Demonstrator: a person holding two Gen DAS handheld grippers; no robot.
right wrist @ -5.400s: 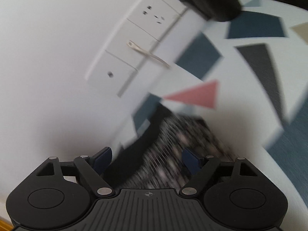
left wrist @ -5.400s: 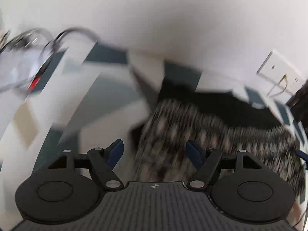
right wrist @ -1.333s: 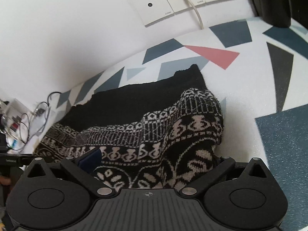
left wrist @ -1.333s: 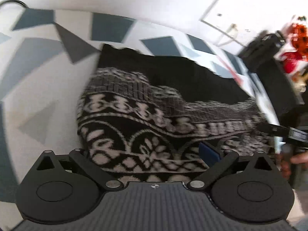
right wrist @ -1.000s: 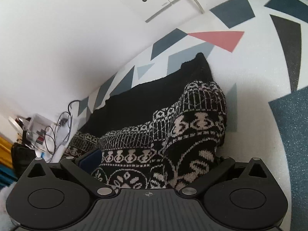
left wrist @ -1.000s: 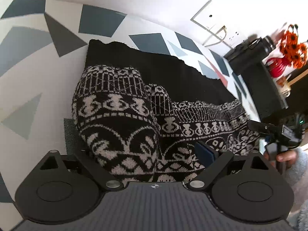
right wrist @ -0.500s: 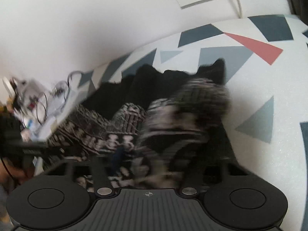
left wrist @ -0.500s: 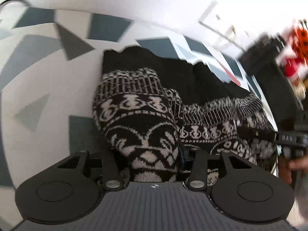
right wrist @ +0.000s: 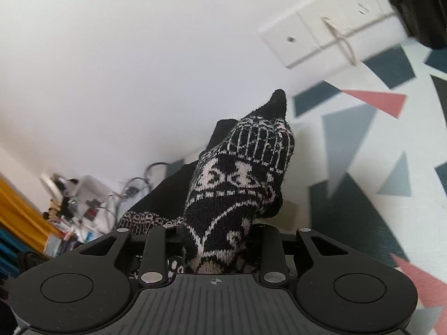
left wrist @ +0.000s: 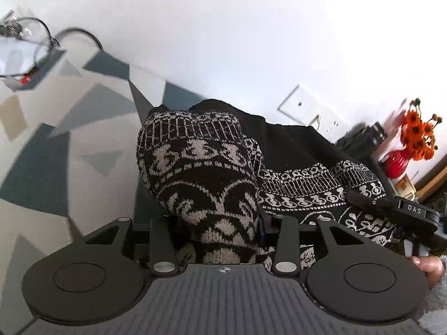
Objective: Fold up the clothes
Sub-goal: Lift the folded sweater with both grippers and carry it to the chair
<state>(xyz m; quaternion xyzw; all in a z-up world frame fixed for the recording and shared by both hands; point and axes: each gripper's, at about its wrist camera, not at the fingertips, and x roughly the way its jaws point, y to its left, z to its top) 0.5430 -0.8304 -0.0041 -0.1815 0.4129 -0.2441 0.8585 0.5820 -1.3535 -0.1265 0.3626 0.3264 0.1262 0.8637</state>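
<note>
On the left, the left gripper (left wrist: pixel 223 229) is pinched narrow on a bunched corner of the black-and-cream patterned sweater (left wrist: pixel 201 173), and the knit rises straight out from between its jaws, away from the camera toward the wall. From that corner the garment runs off to the right in the left wrist view, its long axis stretching sideways across the patterned mat (left wrist: pixel 42 150), with the plain black part lying behind the patterned band. At the far right of that view the right gripper (left wrist: pixel 391 209) sits at the other end of the same patterned edge, a hand (left wrist: pixel 427 265) behind it. In the right wrist view the right gripper (right wrist: pixel 215 240) is likewise closed narrow on a sweater (right wrist: pixel 240 178) corner, which stands up in a peak in front of it, and the cloth trails away to its left. So each tool holds one end of the same long edge, well apart, with the sweater slung between them. Both corners look lifted off the mat (right wrist: pixel 363 167), with the wall sockets (right wrist: pixel 321 33) beyond. Judging from this, any coming fold turns on carrying this held edge across the sweater's short axis, both hands moving together.
</note>
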